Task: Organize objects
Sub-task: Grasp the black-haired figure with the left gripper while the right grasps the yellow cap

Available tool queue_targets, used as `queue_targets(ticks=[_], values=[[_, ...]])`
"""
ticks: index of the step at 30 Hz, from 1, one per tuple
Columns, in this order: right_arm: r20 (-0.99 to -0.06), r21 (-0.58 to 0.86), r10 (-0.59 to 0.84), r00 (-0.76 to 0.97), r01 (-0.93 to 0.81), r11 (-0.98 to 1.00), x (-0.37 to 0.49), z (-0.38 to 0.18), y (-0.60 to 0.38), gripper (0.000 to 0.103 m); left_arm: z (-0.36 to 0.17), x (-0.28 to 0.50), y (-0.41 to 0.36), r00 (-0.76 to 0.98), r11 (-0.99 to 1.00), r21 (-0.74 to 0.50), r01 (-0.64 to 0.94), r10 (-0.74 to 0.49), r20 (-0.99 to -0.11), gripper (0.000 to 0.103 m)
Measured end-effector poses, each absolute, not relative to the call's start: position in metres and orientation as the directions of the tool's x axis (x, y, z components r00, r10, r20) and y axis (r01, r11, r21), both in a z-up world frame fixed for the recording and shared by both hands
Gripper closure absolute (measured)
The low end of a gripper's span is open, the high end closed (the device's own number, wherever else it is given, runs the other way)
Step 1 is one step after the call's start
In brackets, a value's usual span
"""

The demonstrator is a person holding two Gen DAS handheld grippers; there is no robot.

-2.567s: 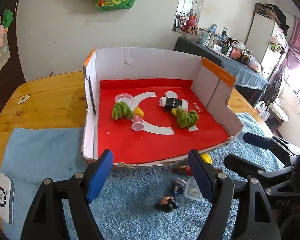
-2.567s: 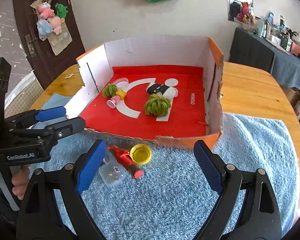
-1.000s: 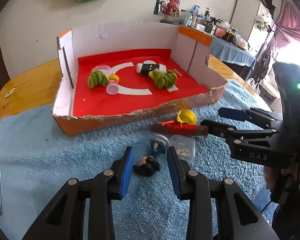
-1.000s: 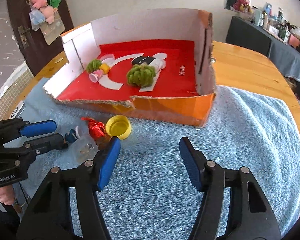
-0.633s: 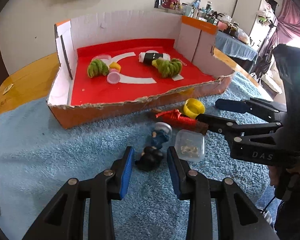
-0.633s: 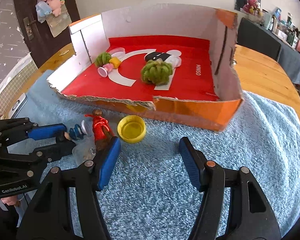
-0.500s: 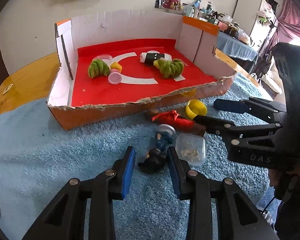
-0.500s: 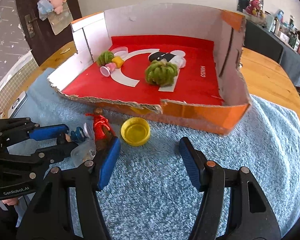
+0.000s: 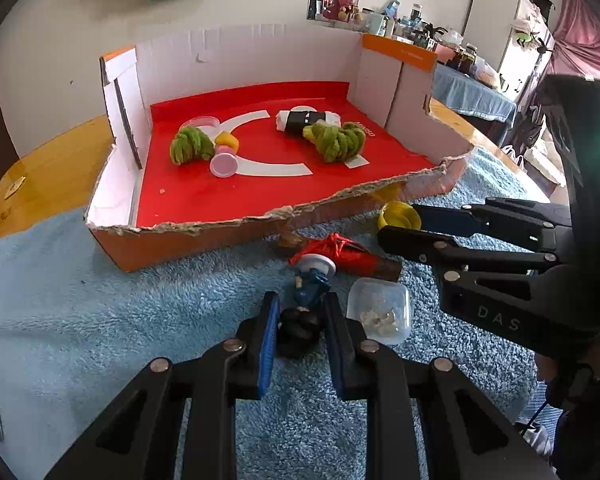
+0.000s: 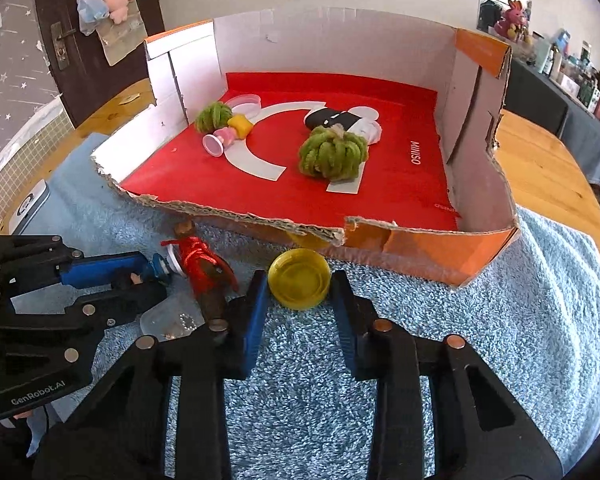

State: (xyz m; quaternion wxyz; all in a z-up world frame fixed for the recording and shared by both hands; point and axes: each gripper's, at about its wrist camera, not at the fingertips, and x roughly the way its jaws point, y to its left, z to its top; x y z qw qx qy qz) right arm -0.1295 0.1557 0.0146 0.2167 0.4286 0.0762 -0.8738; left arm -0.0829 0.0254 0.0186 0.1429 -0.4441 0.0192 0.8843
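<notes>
Half the figurine (image 9: 305, 312) claw-hidden.

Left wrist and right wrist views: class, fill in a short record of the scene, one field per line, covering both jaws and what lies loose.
left gripper: jaws shut on small figurine
right gripper: jaws closed around yellow cap
loose on blue towel: red-wrapped stick, clear tub
cardboard box: already holds two green bundles

We see a wooden table (image 10: 548, 168) spread with a blue fleecy towel (image 9: 100, 312); on the towel sits a cut-down cardboard box (image 10: 428, 256), a white device (image 10: 30, 204) at its edge.
</notes>
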Motion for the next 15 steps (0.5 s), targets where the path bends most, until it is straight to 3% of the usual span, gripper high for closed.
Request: queue_targets(ticks=[15], values=[[-0.772, 0.086, -0.348, -0.533, 0.454, -0.887, -0.117, 0.02, 0.157, 0.073, 0.023, -0.078, 0.02, -0.577, -0.96, -0.118, -0.252, 0.247, -0.779, 0.08]])
